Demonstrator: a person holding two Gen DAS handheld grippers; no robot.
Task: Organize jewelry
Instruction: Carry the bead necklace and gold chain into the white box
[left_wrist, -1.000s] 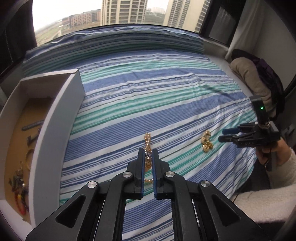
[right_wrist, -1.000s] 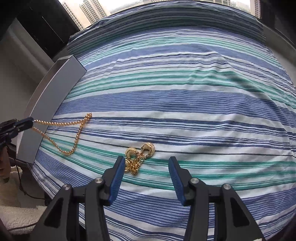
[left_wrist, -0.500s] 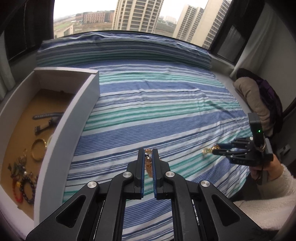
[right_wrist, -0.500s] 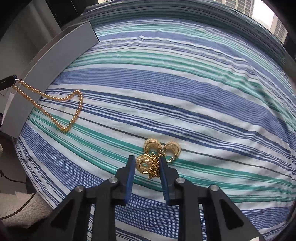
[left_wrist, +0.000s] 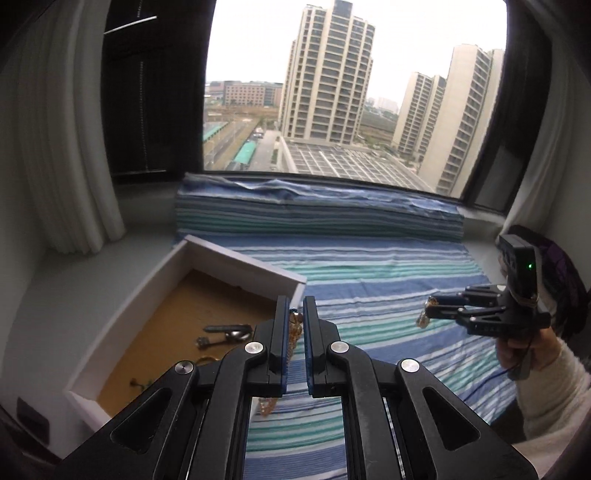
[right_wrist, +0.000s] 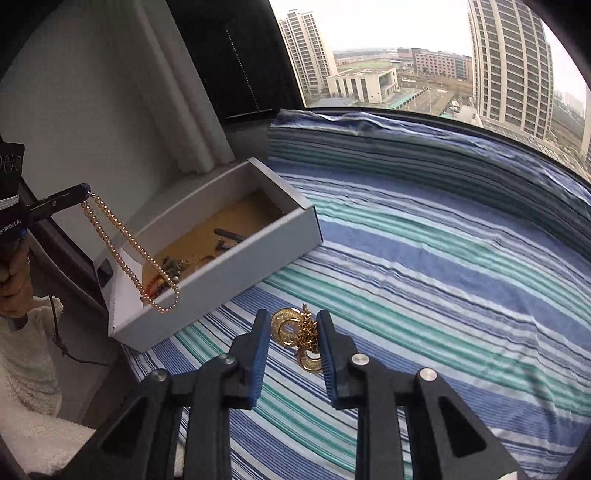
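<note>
My left gripper (left_wrist: 295, 314) is shut on a gold bead chain (left_wrist: 293, 334), held in the air near the open white box (left_wrist: 240, 259). In the right wrist view the chain (right_wrist: 129, 245) hangs in a long loop from the left gripper (right_wrist: 86, 192), in front of the box (right_wrist: 229, 284). My right gripper (right_wrist: 292, 323) is shut on a gold ring-and-chain cluster (right_wrist: 286, 326), lifted above the striped bedspread (right_wrist: 443, 258). The left wrist view shows the same cluster (left_wrist: 424, 316) dangling at the right gripper's (left_wrist: 437, 312) tips.
The box's brown floor (left_wrist: 177, 317) holds dark pieces, a bangle and bead strings. It sits at the bed's left edge by a grey ledge (left_wrist: 92, 273) and white curtain (left_wrist: 77, 147). A dark bag (left_wrist: 565, 266) lies far right. White fleece sleeves (left_wrist: 546, 398) cover the person's arms.
Both grippers have risen off the bed with their jewelry. The right gripper shut on the gold cluster and lifted it. Both views now tilt up toward the window and box.
</note>
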